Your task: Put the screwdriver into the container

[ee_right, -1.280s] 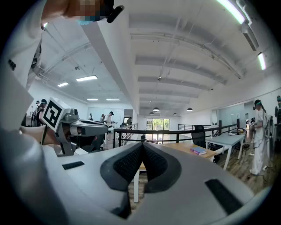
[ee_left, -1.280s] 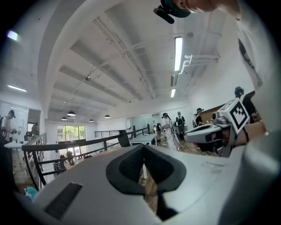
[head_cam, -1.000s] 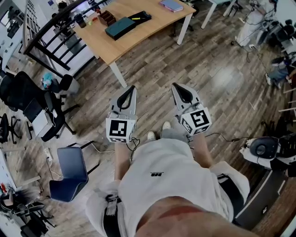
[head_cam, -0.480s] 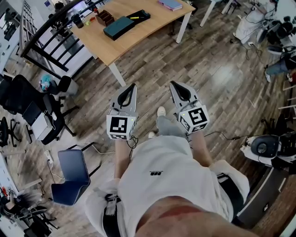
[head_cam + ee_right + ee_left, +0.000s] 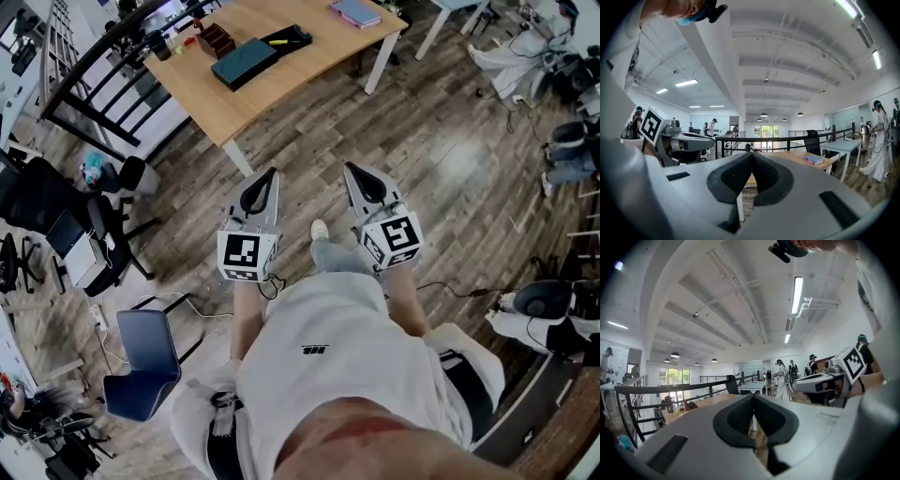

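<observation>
shoe (image 5: 320,230) moved forward in head view; gripper views show left hand-held gripper (image 5: 753,396) and right hand-held gripper (image 5: 752,154) closed, empty.

1. The far, pale rectangular wooden counter (image 5: 281,80) looks smooth and matt.
2. The grey-brown plank wood floor (image 5: 450,159) shows a soft sheen at the right.
3. The left hand-held gripper (image 5: 753,397) and the right hand-held gripper (image 5: 752,154) have matt grey plastic shells and black, finely ribbed pads (image 5: 736,176).
4. The person's white cloth shirt (image 5: 356,375) looks soft and matt.

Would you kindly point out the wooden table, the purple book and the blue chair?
Wooden table (image 5: 300,70): head view, bare top.
Purple book (image 5: 354,12): head view, its cover.
Blue chair (image 5: 148,345): head view, its padding.
</observation>
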Available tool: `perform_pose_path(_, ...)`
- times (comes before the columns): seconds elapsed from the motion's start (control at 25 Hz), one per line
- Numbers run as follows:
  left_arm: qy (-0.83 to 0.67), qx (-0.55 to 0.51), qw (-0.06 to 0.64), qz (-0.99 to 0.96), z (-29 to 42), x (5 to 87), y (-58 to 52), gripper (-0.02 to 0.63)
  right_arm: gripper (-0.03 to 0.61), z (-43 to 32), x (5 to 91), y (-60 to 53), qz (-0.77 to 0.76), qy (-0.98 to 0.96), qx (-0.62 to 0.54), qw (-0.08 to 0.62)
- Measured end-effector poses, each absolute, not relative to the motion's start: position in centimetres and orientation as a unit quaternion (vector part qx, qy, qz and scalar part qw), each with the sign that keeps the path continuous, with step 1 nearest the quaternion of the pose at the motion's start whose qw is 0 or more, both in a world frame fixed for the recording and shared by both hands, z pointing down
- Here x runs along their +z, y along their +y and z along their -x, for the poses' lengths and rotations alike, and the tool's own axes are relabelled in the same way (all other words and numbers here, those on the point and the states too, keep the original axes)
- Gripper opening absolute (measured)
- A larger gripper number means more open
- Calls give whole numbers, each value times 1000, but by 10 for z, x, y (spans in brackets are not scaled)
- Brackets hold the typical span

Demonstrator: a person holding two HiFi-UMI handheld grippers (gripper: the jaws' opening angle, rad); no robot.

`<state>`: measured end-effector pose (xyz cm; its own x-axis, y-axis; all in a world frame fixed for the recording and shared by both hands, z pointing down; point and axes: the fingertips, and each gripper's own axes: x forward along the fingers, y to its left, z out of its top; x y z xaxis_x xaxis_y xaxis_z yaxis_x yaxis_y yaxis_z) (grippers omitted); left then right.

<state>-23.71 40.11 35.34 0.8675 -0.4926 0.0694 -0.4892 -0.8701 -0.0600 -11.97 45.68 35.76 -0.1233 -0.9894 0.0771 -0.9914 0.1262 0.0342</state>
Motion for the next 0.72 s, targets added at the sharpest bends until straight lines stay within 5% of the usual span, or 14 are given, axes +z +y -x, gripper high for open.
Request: perform_pose_path(0.72,282,-54,21,958,119,348,269,8,-5,-5,363,320,-640,-767,29,35)
